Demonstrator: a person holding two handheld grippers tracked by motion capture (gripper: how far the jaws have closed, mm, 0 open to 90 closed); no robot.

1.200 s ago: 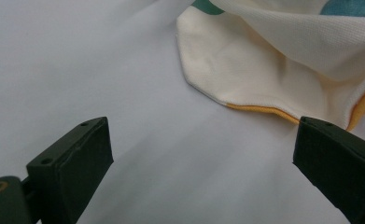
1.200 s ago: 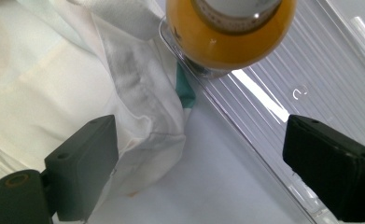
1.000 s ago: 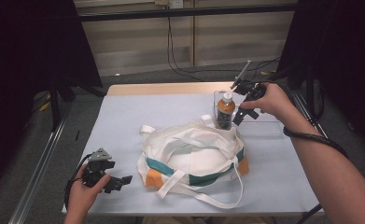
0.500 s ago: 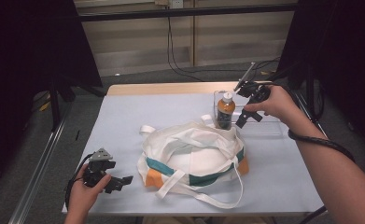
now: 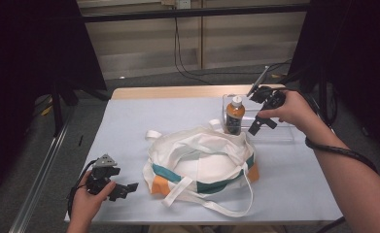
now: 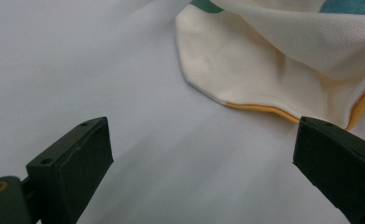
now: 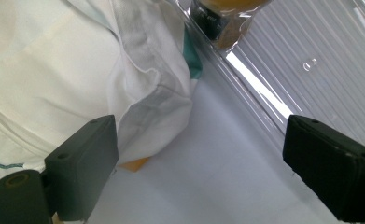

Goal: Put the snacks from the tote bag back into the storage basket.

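Observation:
A white cloth bag [image 5: 202,160] with teal and orange panels lies crumpled mid-table, its straps loose toward the front edge. Behind it a bottle [image 5: 234,116] of brown drink stands upright in a clear plastic tray [image 5: 285,133]. My right gripper [image 5: 254,130] hovers just right of the bottle, apart from it and open. In the right gripper view the bag [image 7: 77,70] lies at left, the tray's ribbed floor [image 7: 311,60] at right and the bottle's base [image 7: 222,18] at the top. My left gripper [image 5: 129,187] rests open at the front left, and the bag's corner [image 6: 264,70] lies ahead of its jaws.
The table's pale cover [image 5: 129,126] stretches bare to the left of the bag. Black cables [image 5: 187,53] hang behind the table's far edge. A dark stand [image 5: 56,97] rises off the left side.
My right hand has drifted slightly to the right and down, away from the bottle's cap. The left gripper and the bag have not moved.

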